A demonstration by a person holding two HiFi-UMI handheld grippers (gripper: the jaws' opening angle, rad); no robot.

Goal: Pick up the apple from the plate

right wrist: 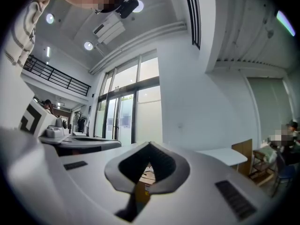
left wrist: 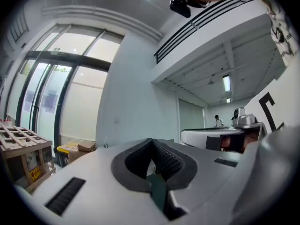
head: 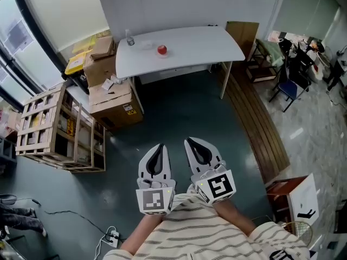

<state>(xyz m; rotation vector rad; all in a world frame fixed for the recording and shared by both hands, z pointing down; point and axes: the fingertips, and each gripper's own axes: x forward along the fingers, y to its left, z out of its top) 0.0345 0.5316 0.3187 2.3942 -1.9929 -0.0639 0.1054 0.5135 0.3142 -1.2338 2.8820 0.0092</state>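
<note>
Far off, on a white table [head: 217,42] against the back wall: apple [head: 162,50], red, around the middle of the top. Just left of it, something pale and glassy, too small to name. Further left, near the table's left edge, a small clear bottle [head: 129,38], upright.

Near and low in the head view, just ahead of a striped shirt [head: 206,232]: left gripper [head: 158,147] and right gripper [head: 190,141], side by side and close together, pointing level toward the table. Well apart from the apple, with dark floor [head: 179,107] between.

Left gripper closed, ribbed pads meeting at the tips, nothing between them. Right gripper closed likewise, tips touching, empty.

By the table's left end, cardboard boxes [head: 111,99], stacked. Nearer and further left, a wooden crate [head: 59,129] with packed goods inside. At the table's right end, a wooden panel [head: 242,34] against the wall. Further right, a blue chair [head: 287,88]. On the floor at near left, a power strip [head: 111,236] with a thin cable trailing off to the left.
</note>
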